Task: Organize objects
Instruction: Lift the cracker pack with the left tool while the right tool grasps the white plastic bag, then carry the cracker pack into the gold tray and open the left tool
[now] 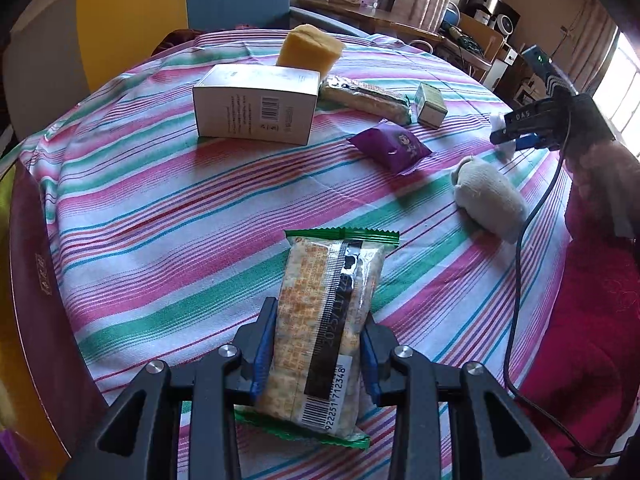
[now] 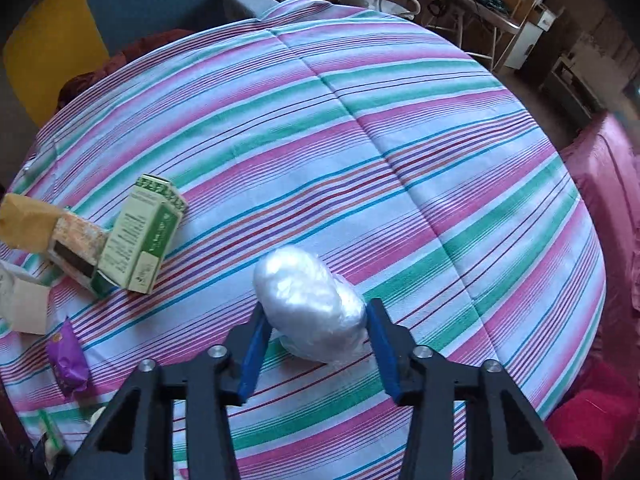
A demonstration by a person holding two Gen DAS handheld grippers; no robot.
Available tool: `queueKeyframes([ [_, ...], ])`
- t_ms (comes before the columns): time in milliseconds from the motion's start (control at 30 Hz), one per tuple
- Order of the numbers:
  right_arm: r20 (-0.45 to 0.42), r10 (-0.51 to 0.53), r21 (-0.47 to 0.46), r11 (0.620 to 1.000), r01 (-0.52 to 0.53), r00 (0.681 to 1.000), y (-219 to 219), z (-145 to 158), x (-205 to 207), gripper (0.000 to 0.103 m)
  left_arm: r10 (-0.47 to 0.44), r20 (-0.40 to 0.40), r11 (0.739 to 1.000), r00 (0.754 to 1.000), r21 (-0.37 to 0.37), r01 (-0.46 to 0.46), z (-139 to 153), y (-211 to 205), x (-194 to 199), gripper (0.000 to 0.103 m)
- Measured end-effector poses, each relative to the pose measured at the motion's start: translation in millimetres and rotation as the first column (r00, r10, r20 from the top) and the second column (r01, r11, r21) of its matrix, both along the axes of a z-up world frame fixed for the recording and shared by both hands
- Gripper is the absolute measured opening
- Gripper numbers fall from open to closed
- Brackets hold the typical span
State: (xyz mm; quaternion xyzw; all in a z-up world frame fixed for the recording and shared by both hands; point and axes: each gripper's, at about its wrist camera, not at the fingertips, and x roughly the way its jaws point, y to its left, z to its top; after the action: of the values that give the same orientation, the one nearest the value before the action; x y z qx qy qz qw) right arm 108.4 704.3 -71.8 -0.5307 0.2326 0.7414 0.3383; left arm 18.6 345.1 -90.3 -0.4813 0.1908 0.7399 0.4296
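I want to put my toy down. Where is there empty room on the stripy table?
Bare cloth lies between the white box and the held cracker pack, and beyond the plastic-wrapped bundle. It is crowded around the green box and purple packet.

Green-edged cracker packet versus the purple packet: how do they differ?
The cracker packet is long, see-through and green-edged; the purple packet is small, squarish and opaque. The cracker packet is clamped in the left gripper; the purple packet lies free on the striped cloth. Both are sealed snack wrappers.
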Motion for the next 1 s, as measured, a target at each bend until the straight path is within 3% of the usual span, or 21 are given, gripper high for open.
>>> queueKeyframes([
  [133,-0.098,0.046,0.045,0.998,-0.041,0.994,-22,24,1,0.039,-0.001,-0.012,1.000,1.000,0.016,0.001,1,-4,1,0.036],
  [233,-0.192,0.128,0.011,0.992,-0.128,0.973,-47,41,-4,0.039,0.002,-0.025,1.000,1.000,0.024,-0.002,1,-5,2,0.036],
  [400,-0.312,0.306,-0.029,0.943,-0.331,0.899,-115,58,-23,0.040,0.023,-0.029,0.999,0.999,0.034,-0.022,3,-11,3,0.035],
  [567,-0.356,0.441,-0.028,0.876,-0.481,0.824,-183,56,-50,0.040,0.054,-0.038,0.998,0.998,0.035,-0.053,10,-27,6,0.035],
  [667,-0.334,0.510,-0.026,0.836,-0.549,0.793,-210,41,-62,0.040,0.066,-0.047,0.997,0.997,0.054,-0.063,19,-39,10,0.035],
  [900,-0.081,0.621,0.040,0.783,-0.620,0.779,-233,-4,-74,0.040,0.108,-0.070,0.990,0.992,0.101,-0.101,38,-66,22,0.035],
  [1000,-0.064,0.636,0.060,0.772,-0.633,0.769,-236,-5,-73,0.040,0.131,-0.077,0.986,0.988,0.117,-0.121,44,-72,23,0.035],
])
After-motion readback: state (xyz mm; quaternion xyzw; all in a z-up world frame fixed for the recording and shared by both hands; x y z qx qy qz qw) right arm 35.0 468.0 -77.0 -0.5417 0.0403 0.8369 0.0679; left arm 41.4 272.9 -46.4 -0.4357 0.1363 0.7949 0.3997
